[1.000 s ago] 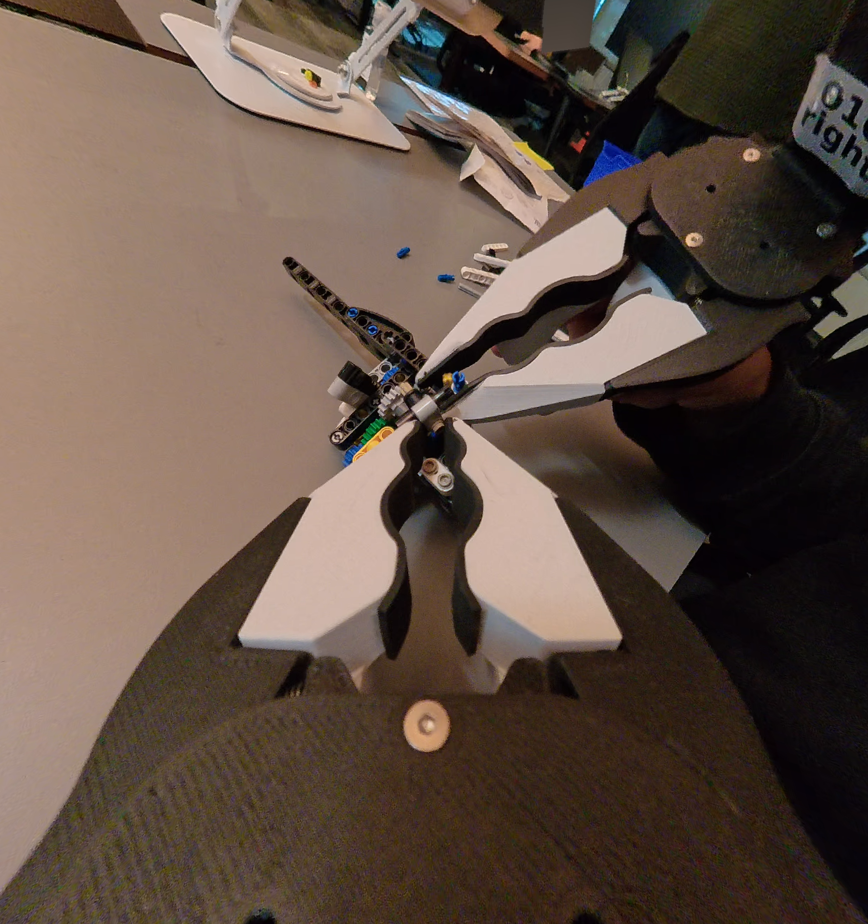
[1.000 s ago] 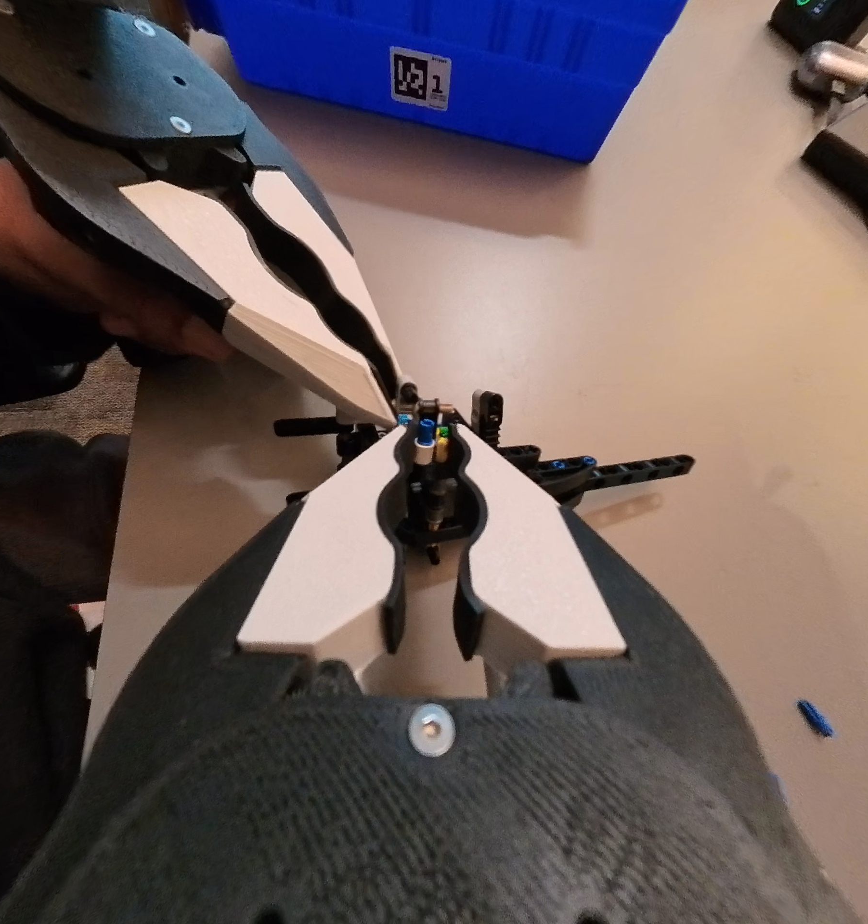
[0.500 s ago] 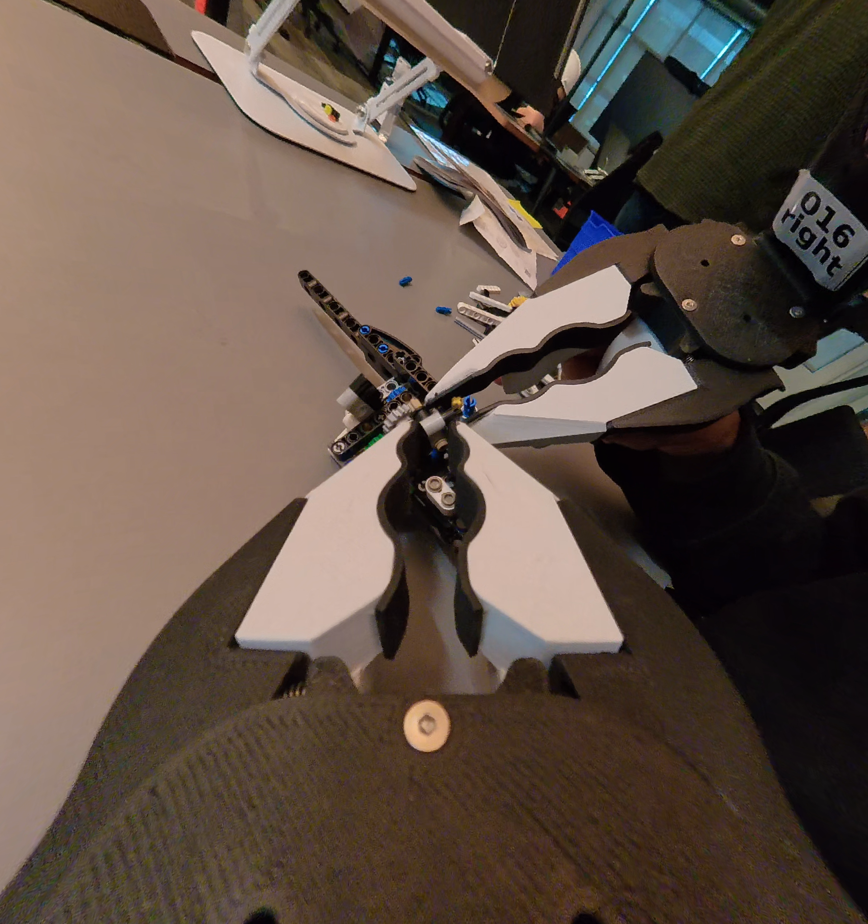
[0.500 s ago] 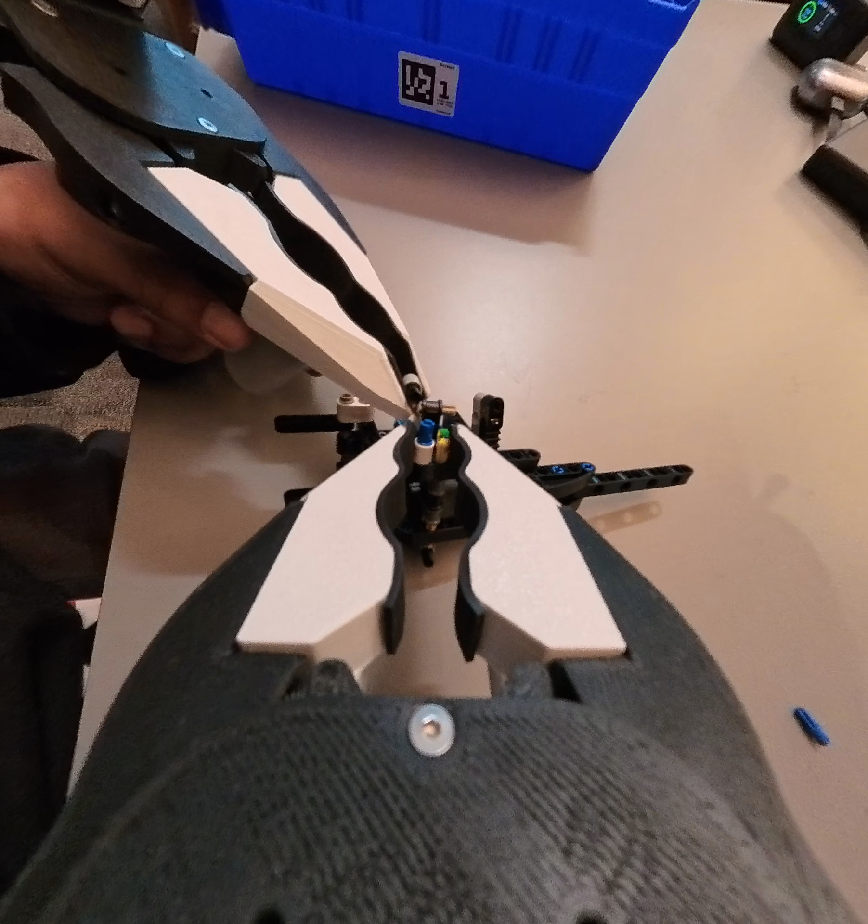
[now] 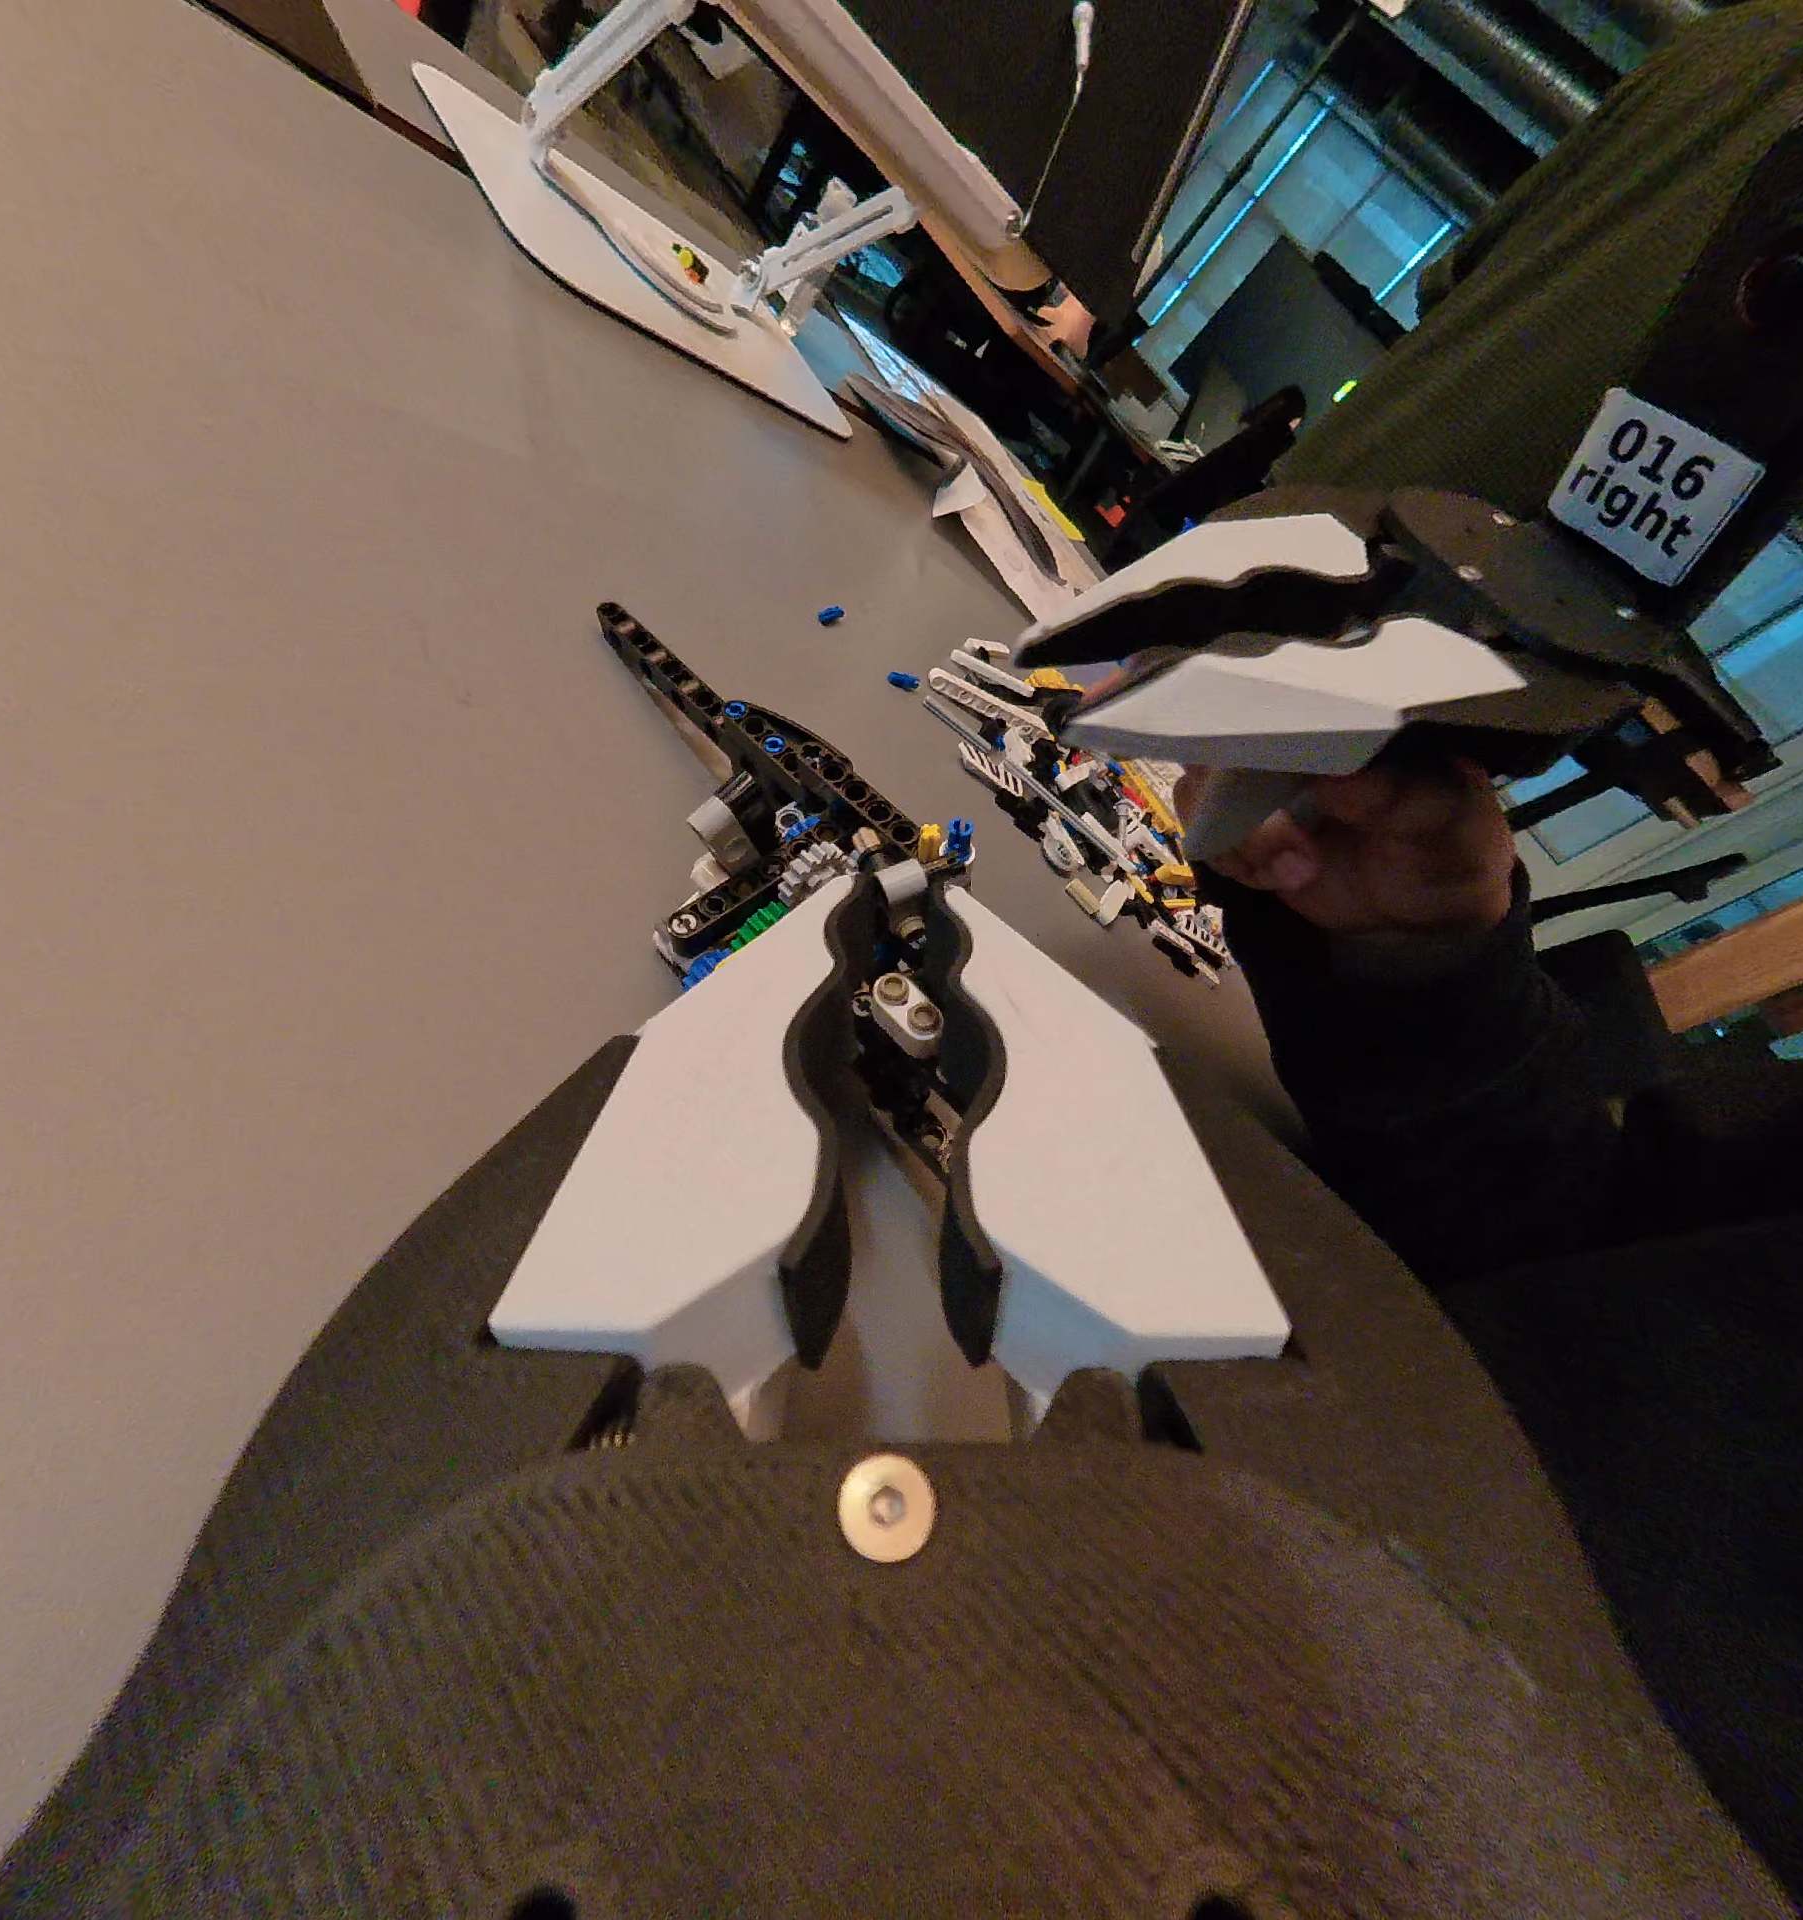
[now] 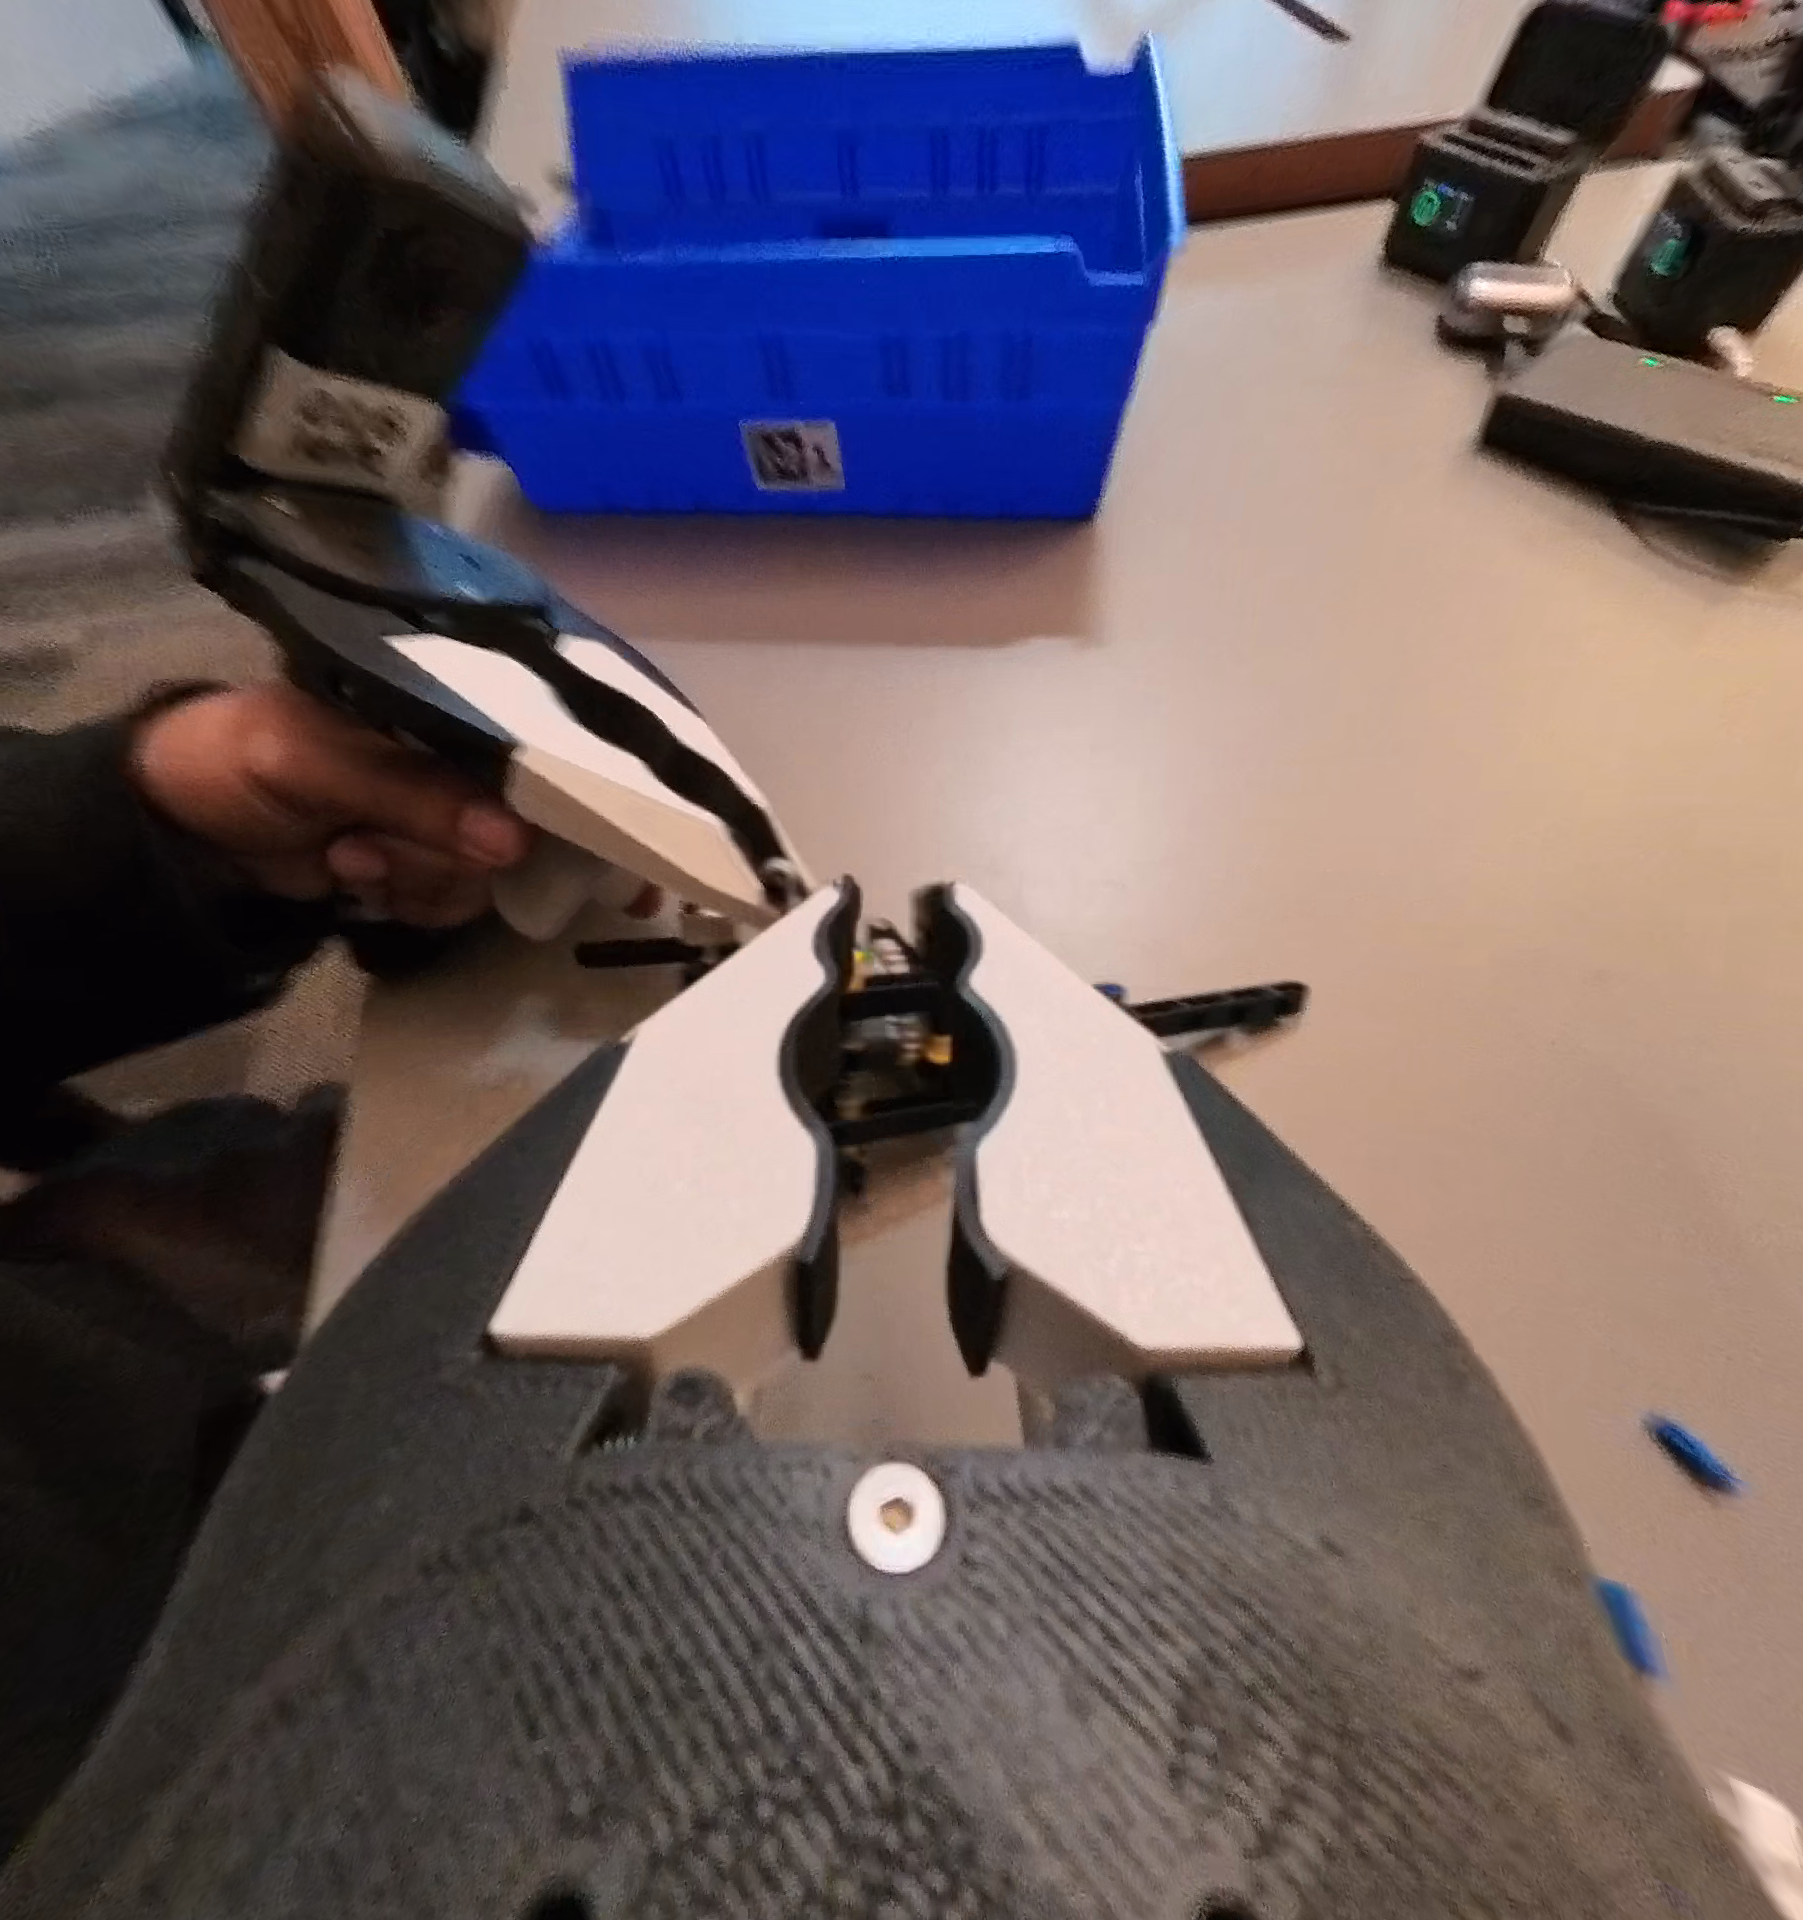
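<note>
Left gripper (image 5: 902, 888) is pinching a grey connector on the black brick assembly (image 5: 772, 769), whose long beam is running toward 11 o'clock; right gripper (image 5: 1048, 681), jaws narrowly parted and empty, is hovering at 2 o'clock.

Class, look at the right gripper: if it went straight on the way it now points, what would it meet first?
Most likely the brick model, which shows through the gap between the right gripper's fingers. The left gripper grips the model close beside that line. The view is blurred and the depth unclear, so its tip might come first.
</note>
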### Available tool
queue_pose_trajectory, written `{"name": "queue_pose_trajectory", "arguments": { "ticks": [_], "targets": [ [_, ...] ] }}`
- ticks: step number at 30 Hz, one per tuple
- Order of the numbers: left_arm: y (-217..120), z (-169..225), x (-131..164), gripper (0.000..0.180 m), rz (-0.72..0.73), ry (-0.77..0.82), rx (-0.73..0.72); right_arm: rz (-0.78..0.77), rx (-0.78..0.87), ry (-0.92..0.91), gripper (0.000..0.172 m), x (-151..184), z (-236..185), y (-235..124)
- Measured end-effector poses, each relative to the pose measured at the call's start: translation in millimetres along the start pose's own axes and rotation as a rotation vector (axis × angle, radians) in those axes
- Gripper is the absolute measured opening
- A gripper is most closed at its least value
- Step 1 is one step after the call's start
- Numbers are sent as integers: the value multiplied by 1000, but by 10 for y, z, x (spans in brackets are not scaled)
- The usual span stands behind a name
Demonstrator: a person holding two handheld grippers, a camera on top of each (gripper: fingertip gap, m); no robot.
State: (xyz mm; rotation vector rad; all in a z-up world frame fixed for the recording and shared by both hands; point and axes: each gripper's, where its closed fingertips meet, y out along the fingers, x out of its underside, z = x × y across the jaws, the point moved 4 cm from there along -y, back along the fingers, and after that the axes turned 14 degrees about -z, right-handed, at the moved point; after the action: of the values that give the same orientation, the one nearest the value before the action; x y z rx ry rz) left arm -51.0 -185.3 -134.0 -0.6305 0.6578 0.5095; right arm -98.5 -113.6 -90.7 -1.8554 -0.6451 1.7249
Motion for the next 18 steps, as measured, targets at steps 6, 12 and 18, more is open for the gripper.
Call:
{"name": "queue_pose_trajectory", "arguments": {
  "ticks": [6,12,18],
  "targets": [
    [21,32,16,5,-16,19,11,-239,62,-182,9,40,205,252],
    [34,90,41,5,-73,85,56,-249,-452,-377,10,-16,40,214],
    [48,89,2,5,-142,164,120,-375,-776,-425,16,-22,104,237]
  ]
}}
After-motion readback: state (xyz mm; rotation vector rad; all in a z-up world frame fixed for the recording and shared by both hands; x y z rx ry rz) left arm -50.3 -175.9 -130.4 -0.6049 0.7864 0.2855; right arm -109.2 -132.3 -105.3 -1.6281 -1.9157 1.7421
